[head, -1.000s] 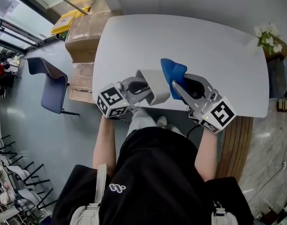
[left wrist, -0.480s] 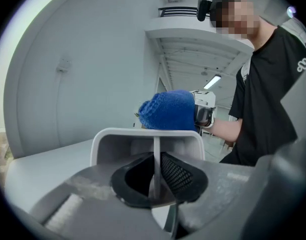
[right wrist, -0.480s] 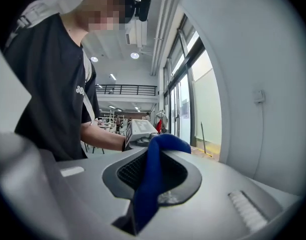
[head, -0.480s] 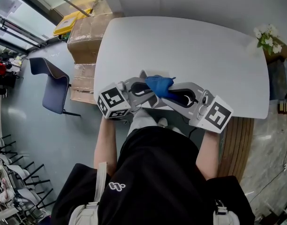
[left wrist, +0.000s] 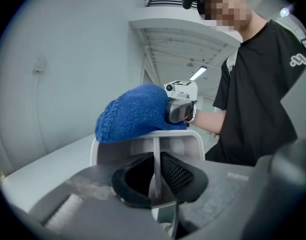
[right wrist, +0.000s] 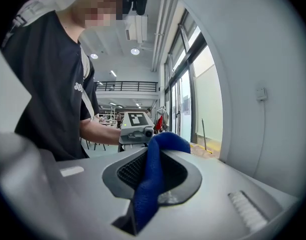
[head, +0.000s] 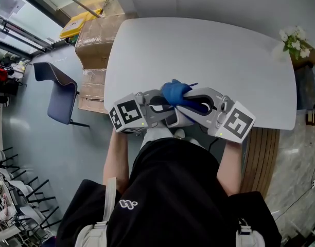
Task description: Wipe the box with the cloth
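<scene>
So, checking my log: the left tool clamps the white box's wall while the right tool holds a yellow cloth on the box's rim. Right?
Wrong in one respect: the cloth is blue, not yellow, as the left gripper view shows. The left tool does clamp the white box by its wall, and the right tool holds the cloth on its rim.

No words or numbers are legible; a white emblem (head: 127, 206), possibly a brand mark, sits on the person's black shirt (head: 173, 189).
</scene>
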Demonstrator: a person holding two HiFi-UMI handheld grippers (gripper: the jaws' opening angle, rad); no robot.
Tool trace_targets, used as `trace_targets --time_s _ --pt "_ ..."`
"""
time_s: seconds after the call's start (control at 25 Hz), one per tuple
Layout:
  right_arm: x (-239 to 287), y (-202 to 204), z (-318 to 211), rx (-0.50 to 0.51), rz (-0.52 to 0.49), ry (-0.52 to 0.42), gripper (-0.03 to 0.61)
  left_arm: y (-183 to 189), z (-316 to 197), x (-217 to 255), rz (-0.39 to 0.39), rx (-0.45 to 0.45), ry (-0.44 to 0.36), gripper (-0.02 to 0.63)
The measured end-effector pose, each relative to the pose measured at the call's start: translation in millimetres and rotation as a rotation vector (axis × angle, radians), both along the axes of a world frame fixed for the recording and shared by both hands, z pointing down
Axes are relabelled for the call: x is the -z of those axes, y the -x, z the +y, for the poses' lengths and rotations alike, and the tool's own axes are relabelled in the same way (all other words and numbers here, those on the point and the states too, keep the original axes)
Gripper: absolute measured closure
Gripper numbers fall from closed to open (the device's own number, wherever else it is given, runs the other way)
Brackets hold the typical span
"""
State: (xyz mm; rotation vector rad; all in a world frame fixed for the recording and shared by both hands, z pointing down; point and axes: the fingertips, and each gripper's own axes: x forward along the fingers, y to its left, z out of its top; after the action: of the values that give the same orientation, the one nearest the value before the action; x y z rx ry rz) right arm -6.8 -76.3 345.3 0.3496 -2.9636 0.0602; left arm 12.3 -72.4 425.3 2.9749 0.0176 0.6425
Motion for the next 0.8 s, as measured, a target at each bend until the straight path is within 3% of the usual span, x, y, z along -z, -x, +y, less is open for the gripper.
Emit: trace_targets --time_s 0.52,0.8 --pt "9.1 -5.5 -3.6 0.036 -0.022 0.024 0.522 -6.3 35.1 17.9 0.04 -0.156 0.01 0.558" --pt "11.8 -14.9 -8.0 0.109 -0.032 0.034 0.522 -8.5 54.0 32.8 0.096 -0.237 0.017 0.555"
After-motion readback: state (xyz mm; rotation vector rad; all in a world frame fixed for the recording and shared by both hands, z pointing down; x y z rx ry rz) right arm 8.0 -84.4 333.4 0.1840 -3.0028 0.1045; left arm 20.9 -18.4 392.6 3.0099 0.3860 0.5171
